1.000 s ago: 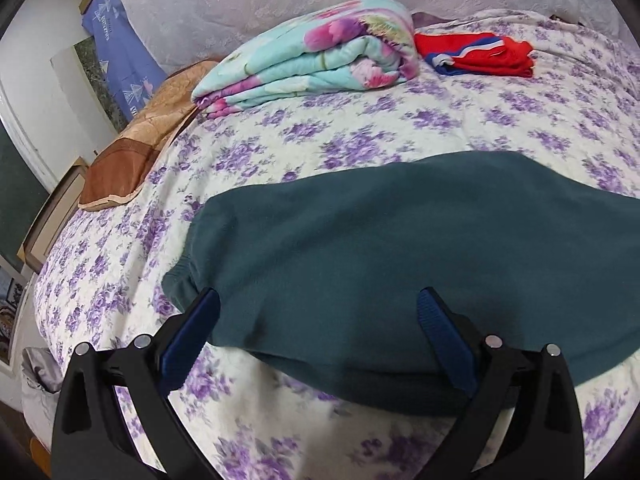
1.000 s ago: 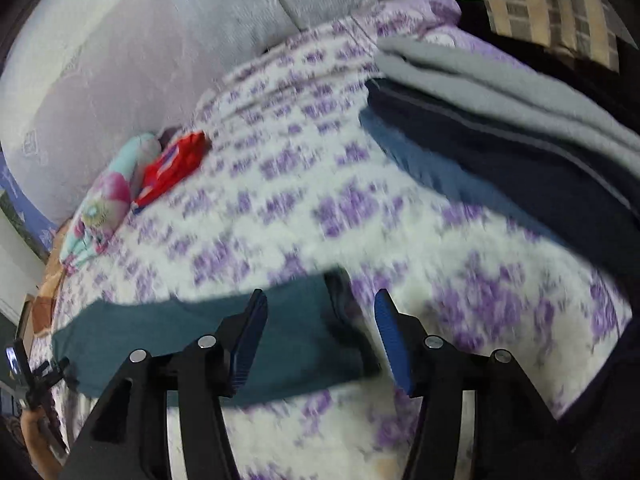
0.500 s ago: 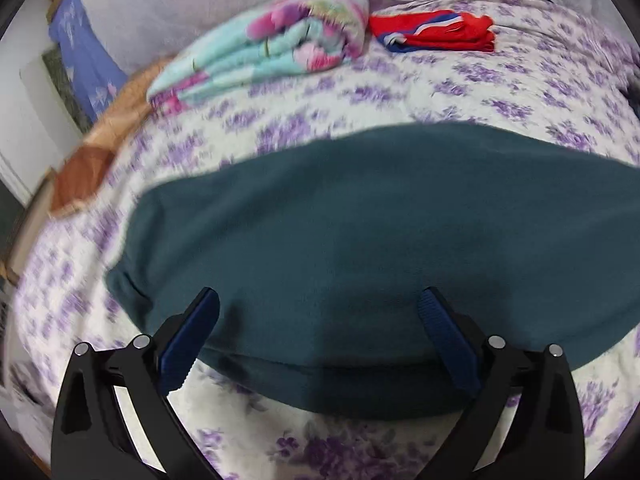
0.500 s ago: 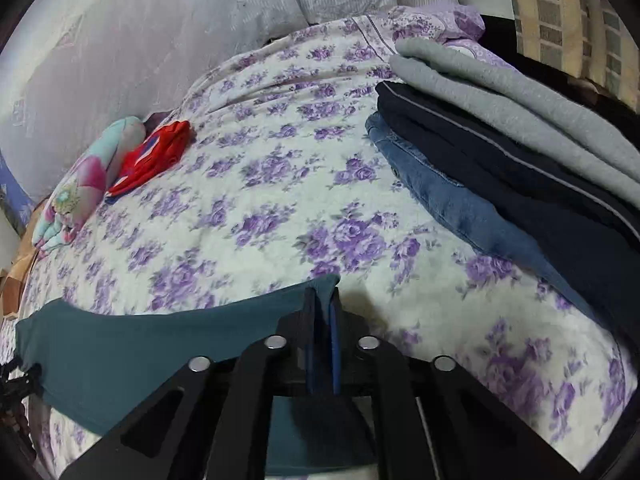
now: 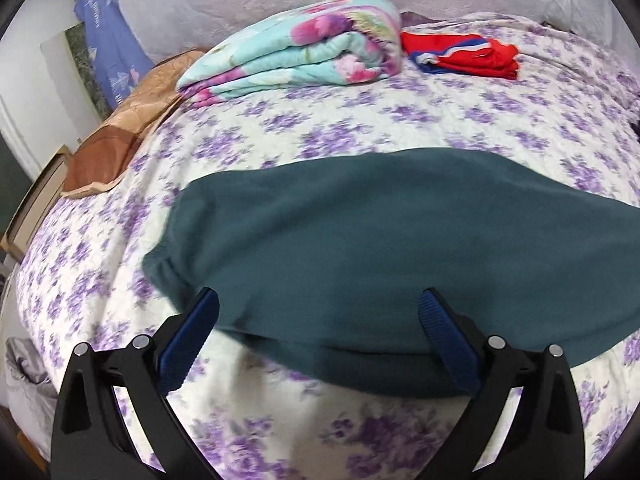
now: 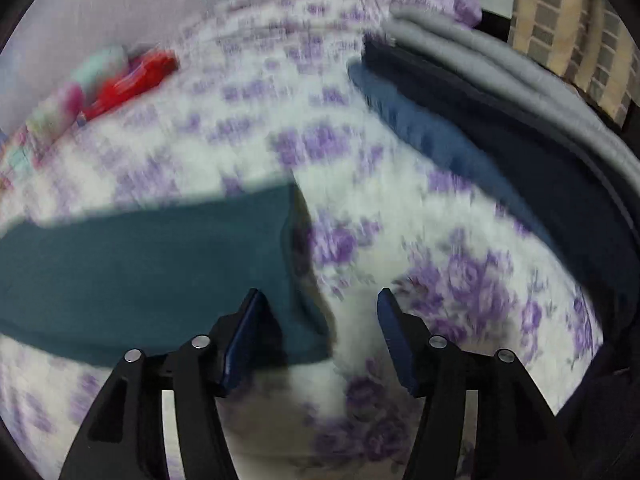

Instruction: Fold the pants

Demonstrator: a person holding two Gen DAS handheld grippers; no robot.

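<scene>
The dark teal pants [image 5: 360, 248] lie flat and folded lengthwise across the purple-flowered bedsheet [image 5: 360, 120]. My left gripper [image 5: 318, 308] is open and empty, its fingers wide apart just over the near edge of the pants by their gathered left end. In the blurred right wrist view the pants [image 6: 152, 264] end at a straight edge on the right. My right gripper [image 6: 318, 304] is open and empty over that end's near corner.
A folded floral quilt [image 5: 296, 48] and a folded red garment [image 5: 464, 56] lie at the head of the bed. A brown pillow [image 5: 120, 136] sits at the left edge. A stack of grey, navy and denim clothes [image 6: 500, 128] lies at the right.
My right gripper was shut on the pants' end half a second ago and has now opened, letting go of it. My left gripper stayed open and shifted slightly over the left end.
</scene>
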